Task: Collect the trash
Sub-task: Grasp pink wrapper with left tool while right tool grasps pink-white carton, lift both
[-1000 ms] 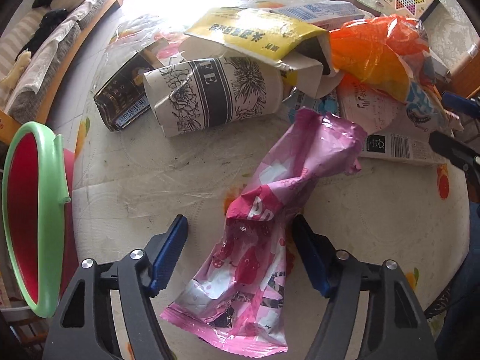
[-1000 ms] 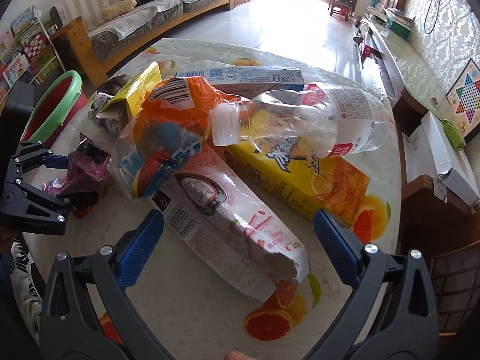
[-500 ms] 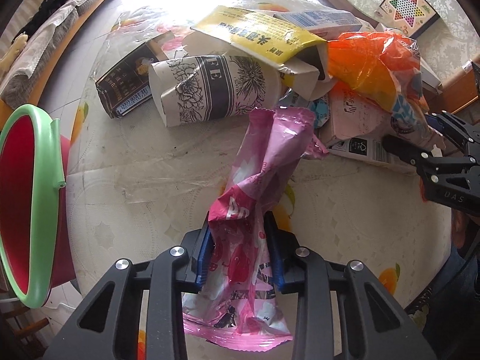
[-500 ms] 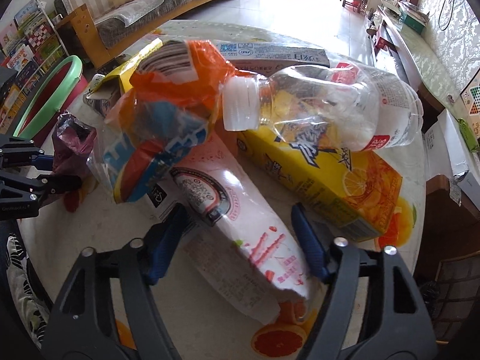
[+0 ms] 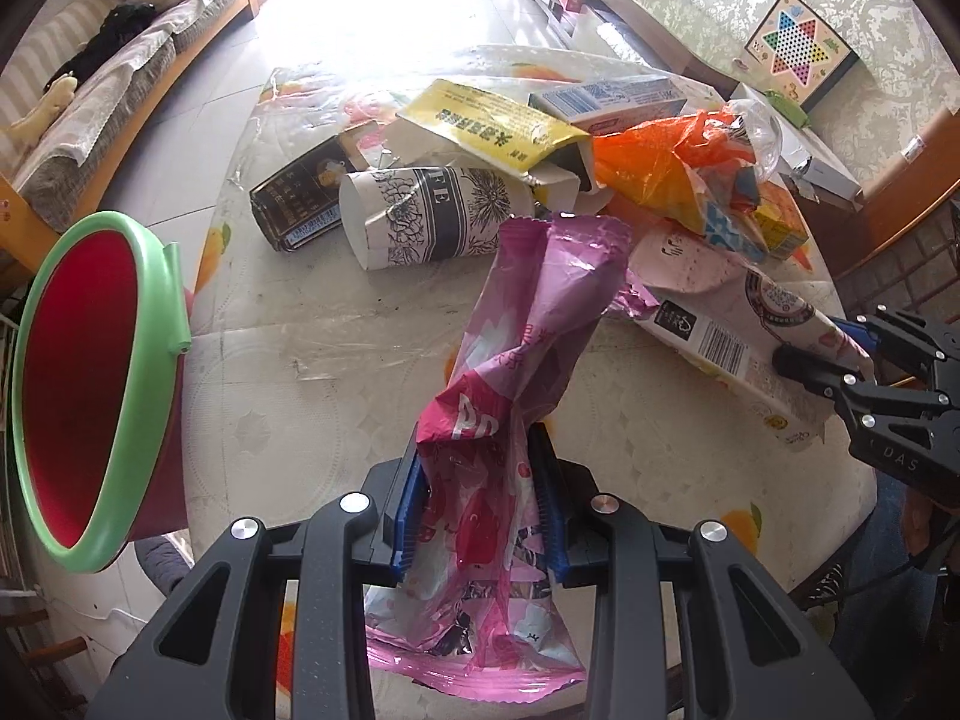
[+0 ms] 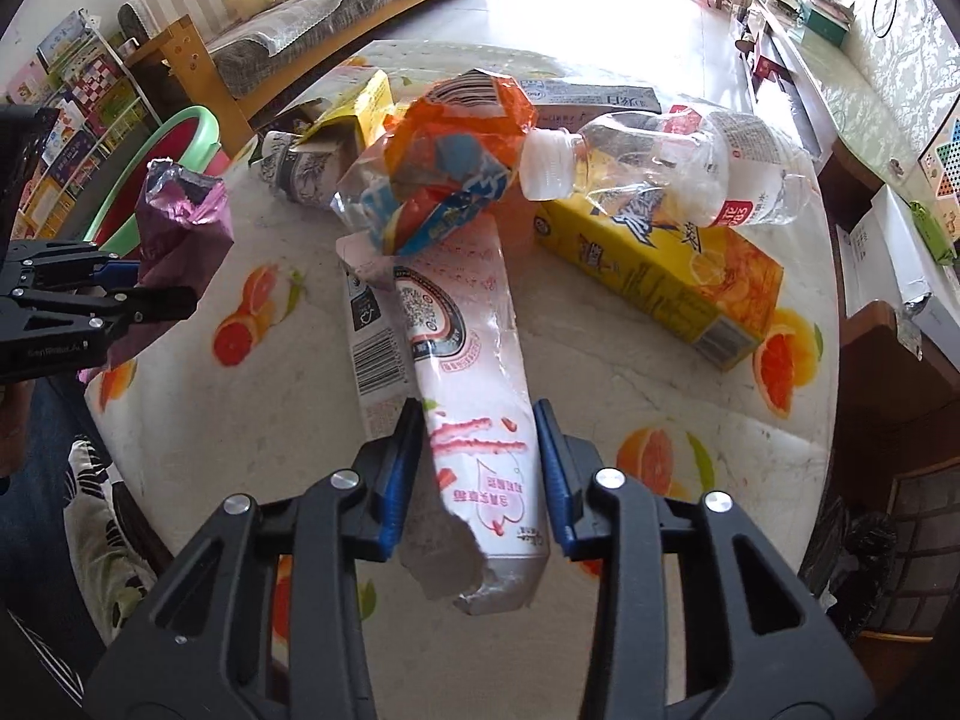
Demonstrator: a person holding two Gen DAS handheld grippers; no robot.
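Pink wrapper (image 5: 516,360) between left jaws.

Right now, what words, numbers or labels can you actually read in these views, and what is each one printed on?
"FE": paper cup, the letters before it hidden.
"DAS": body of the right gripper.
Chinese characters: yellow box, pink wrapper, white pouch, juice carton; too blurred to transcribe.
Barcode digits: white pouch, dark packet; too small.
Bottle label and left gripper lettering: unreadable.
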